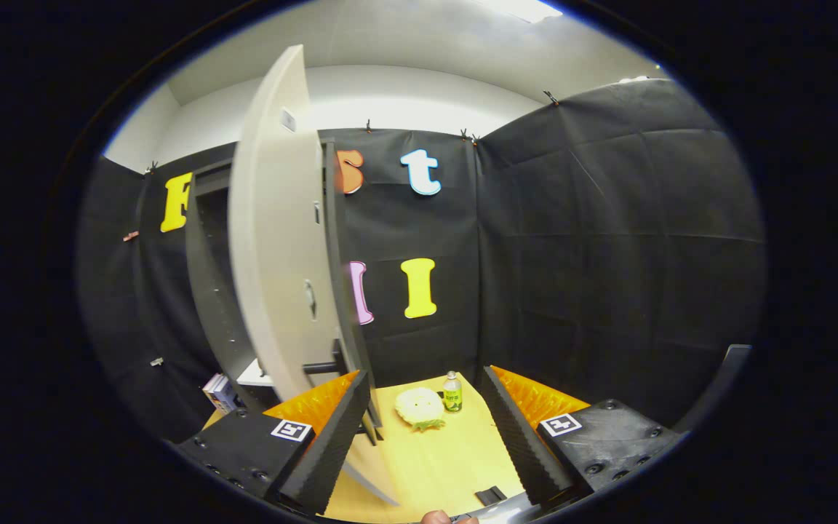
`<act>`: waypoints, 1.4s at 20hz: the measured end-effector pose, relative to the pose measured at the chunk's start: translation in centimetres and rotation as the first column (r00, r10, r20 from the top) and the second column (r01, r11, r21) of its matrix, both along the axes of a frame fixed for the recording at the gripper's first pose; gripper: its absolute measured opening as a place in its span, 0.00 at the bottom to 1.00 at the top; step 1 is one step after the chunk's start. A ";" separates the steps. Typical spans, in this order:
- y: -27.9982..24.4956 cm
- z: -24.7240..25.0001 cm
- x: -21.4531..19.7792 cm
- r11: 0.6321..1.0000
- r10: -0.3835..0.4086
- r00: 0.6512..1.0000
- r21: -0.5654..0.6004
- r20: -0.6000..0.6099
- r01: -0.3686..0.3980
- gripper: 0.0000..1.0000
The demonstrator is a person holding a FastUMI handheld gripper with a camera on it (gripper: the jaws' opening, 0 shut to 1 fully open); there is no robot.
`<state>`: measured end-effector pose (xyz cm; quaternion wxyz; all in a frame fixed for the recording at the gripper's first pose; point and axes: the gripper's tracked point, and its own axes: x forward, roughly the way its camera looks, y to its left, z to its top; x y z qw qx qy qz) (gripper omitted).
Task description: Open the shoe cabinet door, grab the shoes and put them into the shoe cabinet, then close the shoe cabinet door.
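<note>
Shoe cabinet door [277, 240] stands swung open at left; hand-held gripper [426, 429], fingers apart and empty, must next locate and grasp the shoes.

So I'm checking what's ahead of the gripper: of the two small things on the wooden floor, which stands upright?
The small bottle with the green label: it stands upright, just beyond the pale round slipper-like thing, which lies flat. Both sit ahead of the open gripper.
</note>
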<state>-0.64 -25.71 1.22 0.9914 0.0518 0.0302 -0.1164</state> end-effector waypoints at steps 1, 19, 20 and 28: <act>-0.3 -1.1 0.7 1.000 0.004 1.000 0.009 -0.016 -0.004 0.98; 10.4 -1.8 1.1 0.998 0.053 0.999 -0.019 0.006 -0.053 0.98; 11.4 -1.9 1.3 0.998 0.057 0.998 -0.017 0.008 -0.057 0.98; 19.8 -2.4 3.0 0.991 0.131 0.991 -0.013 0.014 -0.131 0.98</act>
